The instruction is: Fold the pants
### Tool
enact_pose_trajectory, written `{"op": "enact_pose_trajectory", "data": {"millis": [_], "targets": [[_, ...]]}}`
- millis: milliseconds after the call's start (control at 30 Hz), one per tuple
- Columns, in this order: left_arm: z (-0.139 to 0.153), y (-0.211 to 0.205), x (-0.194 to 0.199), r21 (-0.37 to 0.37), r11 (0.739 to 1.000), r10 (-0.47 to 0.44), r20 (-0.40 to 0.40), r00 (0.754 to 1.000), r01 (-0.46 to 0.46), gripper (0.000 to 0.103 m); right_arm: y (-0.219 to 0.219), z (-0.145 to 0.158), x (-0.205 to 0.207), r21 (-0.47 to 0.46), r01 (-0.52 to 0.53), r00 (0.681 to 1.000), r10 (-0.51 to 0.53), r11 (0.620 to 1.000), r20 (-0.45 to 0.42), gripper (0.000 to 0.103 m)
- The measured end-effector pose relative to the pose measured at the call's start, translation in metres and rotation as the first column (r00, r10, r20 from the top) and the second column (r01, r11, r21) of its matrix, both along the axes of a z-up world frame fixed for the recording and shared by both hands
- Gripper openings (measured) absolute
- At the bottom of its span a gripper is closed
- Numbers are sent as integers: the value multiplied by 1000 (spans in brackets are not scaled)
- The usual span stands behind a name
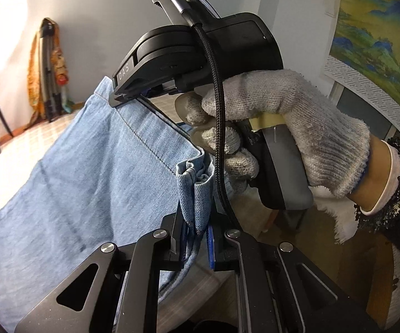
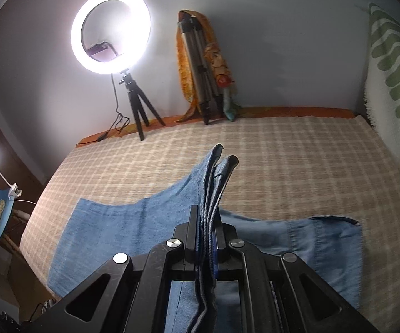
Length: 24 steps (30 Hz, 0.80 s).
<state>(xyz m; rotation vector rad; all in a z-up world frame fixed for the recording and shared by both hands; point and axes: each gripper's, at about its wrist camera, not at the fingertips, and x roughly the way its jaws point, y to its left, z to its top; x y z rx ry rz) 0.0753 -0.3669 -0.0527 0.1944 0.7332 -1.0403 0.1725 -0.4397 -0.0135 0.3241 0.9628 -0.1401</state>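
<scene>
My left gripper point(image 1: 193, 238) and right gripper point(image 2: 207, 238) each clench bunched pants point(image 2: 133, 230), lifted off the bed point(image 2: 283, 161). Pants' near end cut off. Only left view shows my gloved hand point(image 1: 297, 127).

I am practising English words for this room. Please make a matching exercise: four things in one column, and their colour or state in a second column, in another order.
1. pants
2. ring light
3. glove
4. bed cover

a. grey, knitted
b. lit, white
c. beige, checked
d. light blue denim

Pairs: 1-d, 2-b, 3-a, 4-c
</scene>
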Motion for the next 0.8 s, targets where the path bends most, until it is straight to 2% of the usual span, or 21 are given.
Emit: {"op": "enact_pose_trajectory", "data": {"millis": [200, 433, 500, 567, 700, 800], "targets": [[-2, -22, -1, -9, 1000, -22, -9, 1000, 22, 9, -25, 2, -10, -37, 23, 1000, -23, 999, -6, 4], [-12, -40, 1, 15, 998, -52, -28, 998, 53, 10, -51, -10, -22, -56, 54, 998, -56, 997, -40, 4], [-15, -43, 2, 24, 997, -71, -55, 996, 72, 11, -55, -16, -24, -61, 60, 997, -64, 996, -52, 4], [-19, -39, 0, 42, 995, -85, -76, 993, 88, 13, -60, -22, -26, -71, 73, 995, -77, 995, -61, 4], [-18, -18, 0, 69, 994, -74, -68, 995, 79, 14, -70, -31, -26, -80, 101, 992, -107, 992, -71, 4], [-11, 16, 9, 80, 996, -27, -30, 999, 30, 23, -73, -33, -28, -90, 104, 990, -111, 991, -83, 4]]}}
